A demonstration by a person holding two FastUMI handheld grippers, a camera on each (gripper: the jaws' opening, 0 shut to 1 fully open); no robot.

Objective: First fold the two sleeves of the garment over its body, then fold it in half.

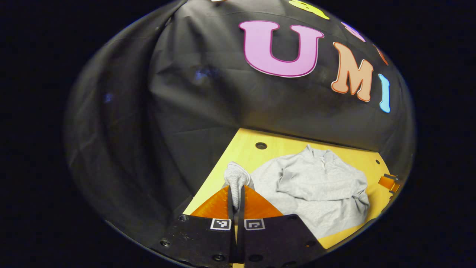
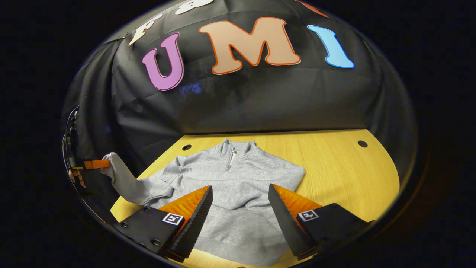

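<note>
Left tool (image 1: 236,193) pinching sleeve cuff (image 1: 236,178) (grey garment (image 1: 316,190) on table (image 1: 241,149)).

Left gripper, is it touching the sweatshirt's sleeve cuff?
Touching. In the left gripper view, the left gripper is shut on the grey sleeve cuff, which bunches up between its fingers.

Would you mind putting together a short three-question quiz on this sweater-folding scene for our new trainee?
1. True or false: the left gripper has its fingers closed on a sleeve cuff of the light grey zip-neck sweater.
2. Multiple choice: the right gripper is (A) shut on the collar, (B) open above the sweater's body, (C) pressing on the yellow wooden table.
3. Fill in: the sleeve already folded across the sweater's chest is the one on the ____ gripper's side.

Key:
1. True; the cuff is pinched and lifted off the table.
2. B.
3. Right; the other sleeve is held out past the table's edge.
</note>
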